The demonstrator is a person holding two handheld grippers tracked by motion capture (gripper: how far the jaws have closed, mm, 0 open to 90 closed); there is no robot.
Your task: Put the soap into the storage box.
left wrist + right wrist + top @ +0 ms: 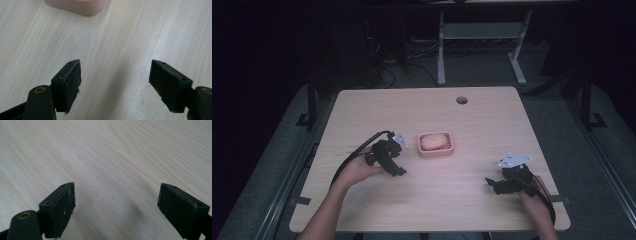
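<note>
My left gripper (396, 156): jaws wide apart, empty, just left of pink tray (451, 148). Tray near table (482, 125) centre, holds pale rounded lump (434, 141), identity unclear. My right gripper (498, 184): jaws apart, empty, well apart at near right edge. Left nearer; tray's long axis runs left-right.

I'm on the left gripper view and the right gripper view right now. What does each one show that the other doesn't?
Left gripper view: a corner of the pink dish at the top edge, ahead of the left gripper and off toward its left finger.

Right gripper view: no object, just bare wood grain ahead of the right gripper.

Both: two black fingers wide apart with nothing between them, over the light wooden table.
</note>
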